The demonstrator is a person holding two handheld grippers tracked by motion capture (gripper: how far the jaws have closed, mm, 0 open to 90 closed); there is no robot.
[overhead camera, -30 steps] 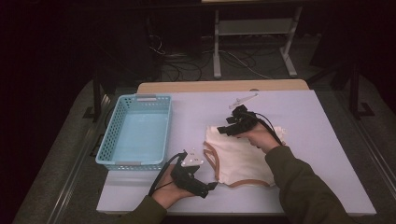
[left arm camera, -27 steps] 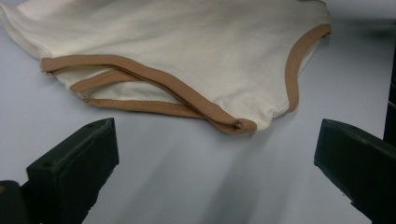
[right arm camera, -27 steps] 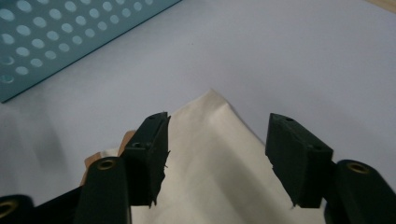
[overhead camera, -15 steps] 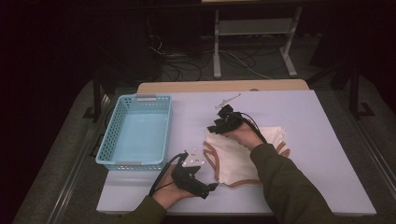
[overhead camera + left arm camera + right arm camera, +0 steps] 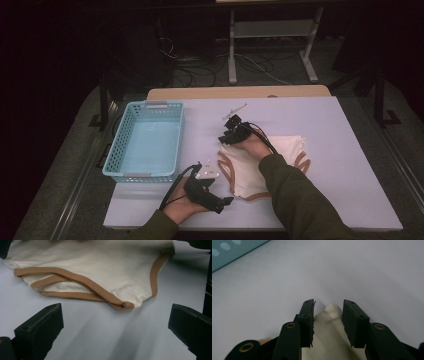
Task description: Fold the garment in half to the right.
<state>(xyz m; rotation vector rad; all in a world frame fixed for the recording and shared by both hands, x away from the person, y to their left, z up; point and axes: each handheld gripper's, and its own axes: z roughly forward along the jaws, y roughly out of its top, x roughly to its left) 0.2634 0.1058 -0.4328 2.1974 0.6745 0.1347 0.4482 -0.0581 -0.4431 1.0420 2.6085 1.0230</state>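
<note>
A: What am I seeing, going left to right?

B: I'm holding the left gripper (image 5: 226, 201) wide open, just short of the cream garment (image 5: 260, 165) on the table (image 5: 350, 165).

A: And the right?

B: The right gripper (image 5: 328, 322) has just been closing; a cloth corner is lying between its jaws, not yet pinched. It's nearer.
</note>
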